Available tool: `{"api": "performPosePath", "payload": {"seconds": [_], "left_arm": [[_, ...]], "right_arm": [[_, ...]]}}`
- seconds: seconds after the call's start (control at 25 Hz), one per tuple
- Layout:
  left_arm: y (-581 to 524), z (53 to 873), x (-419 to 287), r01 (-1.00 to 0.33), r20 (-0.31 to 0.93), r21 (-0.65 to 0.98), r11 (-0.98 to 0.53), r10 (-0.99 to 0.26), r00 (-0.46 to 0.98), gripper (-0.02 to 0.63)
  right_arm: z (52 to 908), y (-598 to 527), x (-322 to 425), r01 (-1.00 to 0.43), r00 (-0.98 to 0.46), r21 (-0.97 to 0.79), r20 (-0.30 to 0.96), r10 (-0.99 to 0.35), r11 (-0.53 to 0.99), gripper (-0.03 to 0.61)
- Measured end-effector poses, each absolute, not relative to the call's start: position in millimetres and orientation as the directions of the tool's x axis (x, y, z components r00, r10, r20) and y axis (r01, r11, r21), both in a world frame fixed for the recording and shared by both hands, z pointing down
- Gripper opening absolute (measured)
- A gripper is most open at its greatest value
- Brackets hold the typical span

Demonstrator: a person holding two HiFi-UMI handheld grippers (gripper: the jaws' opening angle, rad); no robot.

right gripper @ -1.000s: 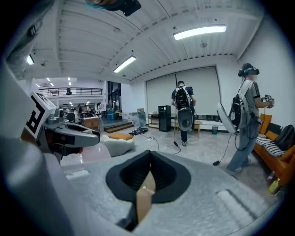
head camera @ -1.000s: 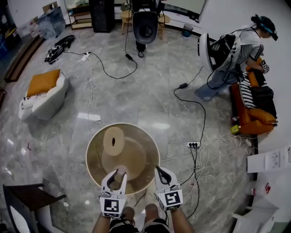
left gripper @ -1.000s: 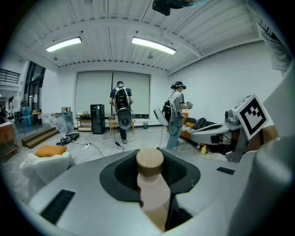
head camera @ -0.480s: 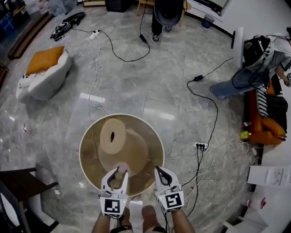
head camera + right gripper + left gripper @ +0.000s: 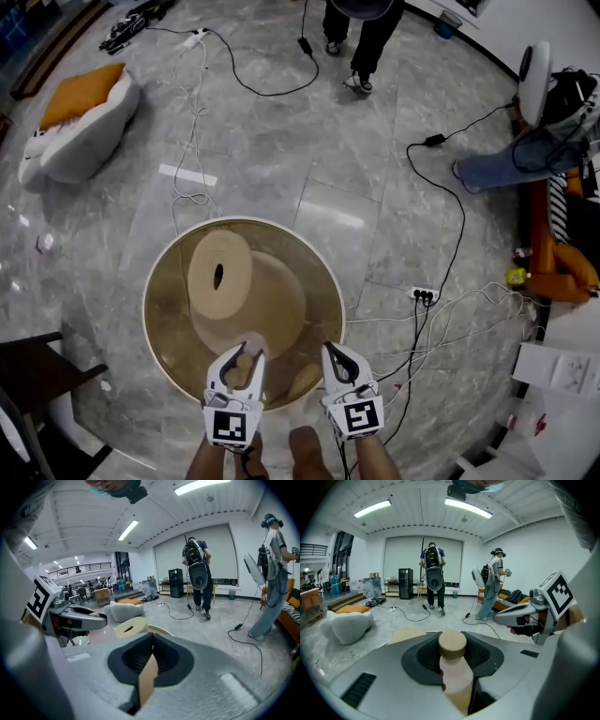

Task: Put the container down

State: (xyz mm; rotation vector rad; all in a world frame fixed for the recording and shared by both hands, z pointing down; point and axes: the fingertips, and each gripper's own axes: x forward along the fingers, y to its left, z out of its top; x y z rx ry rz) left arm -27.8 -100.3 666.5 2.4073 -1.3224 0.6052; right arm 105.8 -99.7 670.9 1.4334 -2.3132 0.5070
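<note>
Plainly level, the round container (image 5: 172,281) faces mouth-up above the floor (image 5: 281,159). The left gripper (image 5: 242,362) clamps a pink wood-capped peg (image 5: 453,663), and the right gripper (image 5: 339,362) pinches the container's rim (image 5: 147,679).

The round, translucent brown container (image 5: 167,314) is held level

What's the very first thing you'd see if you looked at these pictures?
The big round see-through brown container fills the middle of the head view, over the shiny grey floor, with a tan roll inside. Two white grippers hold its near side: the left gripper clamps a pink wood-capped piece, and the right gripper pinches the rim.
</note>
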Motion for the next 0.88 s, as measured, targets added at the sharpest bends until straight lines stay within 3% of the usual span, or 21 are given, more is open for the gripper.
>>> {"api": "performPosePath", "payload": {"seconds": [0.88], "left_arm": [[-110.2,797.0,-4.3,-0.858,0.572,0.12,-0.5,-0.671,0.471,0.133]], "right_arm": [[791.2,-109.9,118.0,-0.901,-0.425,-0.164,0.526,-0.737,0.402,0.0]]}}
